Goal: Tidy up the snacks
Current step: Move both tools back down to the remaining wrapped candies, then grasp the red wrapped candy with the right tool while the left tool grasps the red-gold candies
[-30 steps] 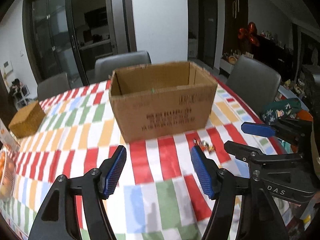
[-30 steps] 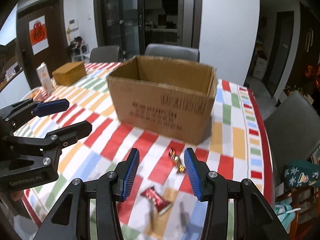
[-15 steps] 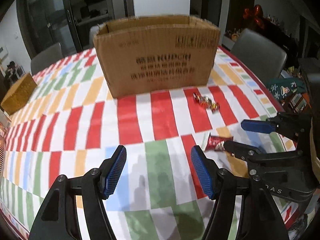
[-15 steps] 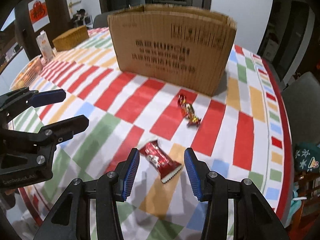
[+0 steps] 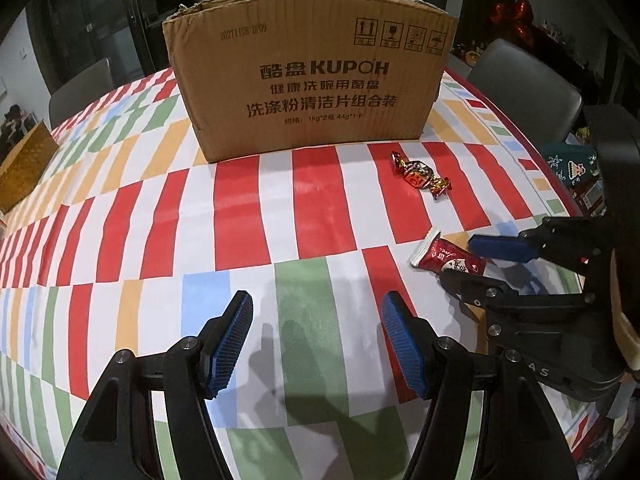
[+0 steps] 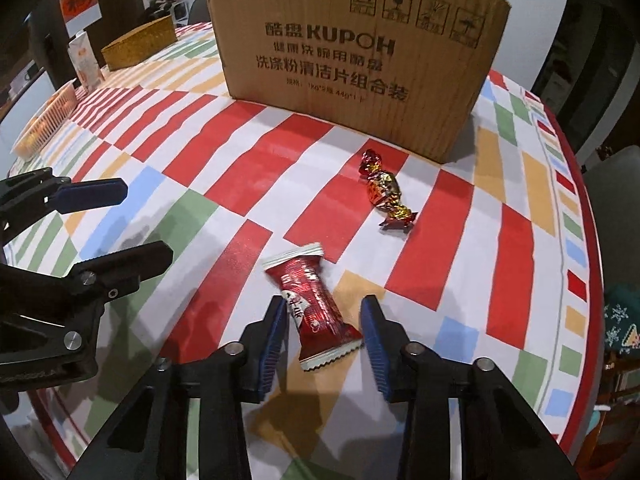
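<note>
Red foil snack packet [image 6: 316, 308], white crimped ends, printed characters on its face; lies flat on the tablecloth [image 6: 248, 152], angled, its near half between the blue pads of the right gripper [image 6: 323, 330]. Jaws stand apart on either side of the packet, not pressed to it; nothing held.

Wrapped candy [image 6: 384, 192], red and gold twist wrapper, lies farther on, between the packet and the cardboard box [image 6: 356, 52]. Apart from both.

Cardboard box: brown, upright, printed with KUPOH and handling symbols, standing on the checked cloth of red, white, green, orange and blue.

Left gripper [image 5: 316, 340]: jaws wide apart, empty, hovering over bare cloth to the left of the packet [image 5: 448, 258]. Right gripper seen from this side at the packet's end.

Other items: woven gold-brown box [image 6: 140, 42], carton [image 6: 85, 60], orange basket [image 6: 44, 120] at the far left; grey chair [image 5: 524, 80] behind the table.
</note>
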`<state>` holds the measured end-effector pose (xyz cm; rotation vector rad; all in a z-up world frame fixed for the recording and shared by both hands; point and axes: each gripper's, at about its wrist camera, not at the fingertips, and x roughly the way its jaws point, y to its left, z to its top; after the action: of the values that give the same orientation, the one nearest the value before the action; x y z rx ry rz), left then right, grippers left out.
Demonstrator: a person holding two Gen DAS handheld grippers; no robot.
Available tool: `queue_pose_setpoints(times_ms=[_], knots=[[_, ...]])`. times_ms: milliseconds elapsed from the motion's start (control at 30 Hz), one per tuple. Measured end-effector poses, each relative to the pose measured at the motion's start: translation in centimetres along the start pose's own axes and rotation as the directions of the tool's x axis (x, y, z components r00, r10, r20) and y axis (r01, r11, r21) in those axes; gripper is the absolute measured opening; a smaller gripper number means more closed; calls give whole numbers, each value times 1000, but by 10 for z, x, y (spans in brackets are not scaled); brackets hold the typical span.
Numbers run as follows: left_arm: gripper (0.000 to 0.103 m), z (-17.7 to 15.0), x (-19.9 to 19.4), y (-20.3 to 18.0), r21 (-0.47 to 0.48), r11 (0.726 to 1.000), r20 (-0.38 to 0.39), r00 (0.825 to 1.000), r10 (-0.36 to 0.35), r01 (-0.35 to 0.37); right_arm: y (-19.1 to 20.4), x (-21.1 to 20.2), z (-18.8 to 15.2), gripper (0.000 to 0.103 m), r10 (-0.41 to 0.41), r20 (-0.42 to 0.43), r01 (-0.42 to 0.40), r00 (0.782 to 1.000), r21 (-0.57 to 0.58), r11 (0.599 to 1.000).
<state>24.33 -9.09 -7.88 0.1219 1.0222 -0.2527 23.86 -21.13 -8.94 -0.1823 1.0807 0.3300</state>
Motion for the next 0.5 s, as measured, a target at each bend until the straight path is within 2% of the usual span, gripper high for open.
queue_pose_setpoints(times_ms=[67, 100, 367, 500], knots=[[66, 2, 1, 0, -1, 1000, 1, 1000, 0, 0, -1, 3, 1, 27, 8, -6, -8, 1000, 4, 1000], [66, 3, 2, 0, 0, 1000, 3, 1000, 1, -1, -2, 4, 1, 26, 12, -7, -12, 1000, 6, 1000], [66, 11, 2, -9, 10, 1000, 19, 1000, -12, 12, -7, -2, -2, 23, 32, 44, -34, 999, 53, 998], [66, 20, 1, -17, 25, 1000, 42, 999, -18, 17, -14, -11, -4, 23, 4, 85, -11, 996, 87, 996]])
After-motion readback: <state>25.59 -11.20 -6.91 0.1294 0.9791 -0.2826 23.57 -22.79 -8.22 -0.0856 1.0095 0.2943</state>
